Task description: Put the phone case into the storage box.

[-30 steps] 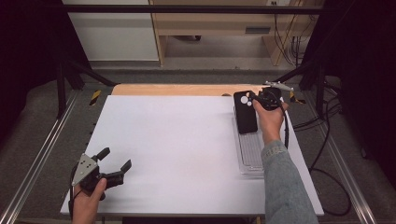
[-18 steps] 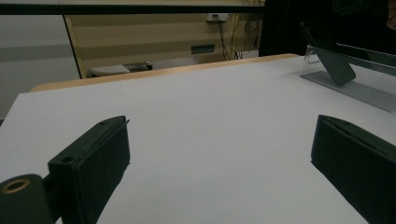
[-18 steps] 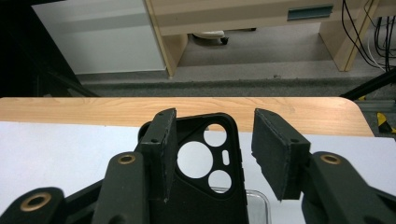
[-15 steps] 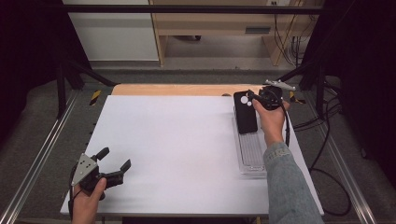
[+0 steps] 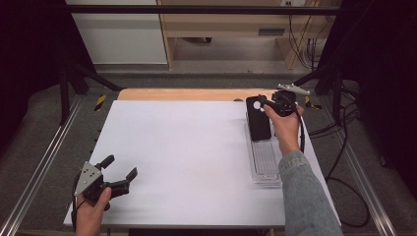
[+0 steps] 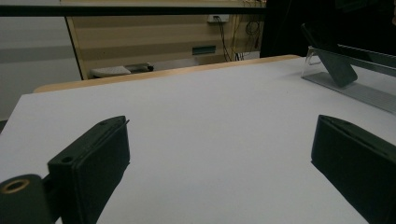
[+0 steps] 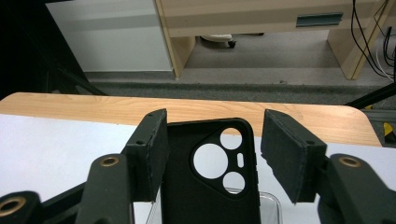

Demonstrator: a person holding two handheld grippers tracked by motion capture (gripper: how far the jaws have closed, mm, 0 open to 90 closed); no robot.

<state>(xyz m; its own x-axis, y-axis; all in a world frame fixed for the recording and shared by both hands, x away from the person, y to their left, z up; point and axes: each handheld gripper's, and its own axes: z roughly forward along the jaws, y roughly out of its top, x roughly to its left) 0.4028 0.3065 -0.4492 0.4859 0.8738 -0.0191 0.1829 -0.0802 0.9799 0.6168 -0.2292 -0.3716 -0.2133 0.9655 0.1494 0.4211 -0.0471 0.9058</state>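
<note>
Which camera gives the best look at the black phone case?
The right gripper view: the phone case is close, camera cutouts clear. The high view shows it small; the left gripper view shows it far off, leaning.

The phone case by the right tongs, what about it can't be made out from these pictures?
- Phone case: its lower end is cut off by the bottom edge of the right gripper view.
- Its foot in the clear stand: too small in the high view.
- In the left gripper view, its top vanishes against the dark background.

Lighting: even overhead light, bright on the white desk (image 5: 196,147); surroundings dark. Shadows: soft, short. Sharpness: high view slightly soft; nearest parts of both gripper views blurred.
</note>
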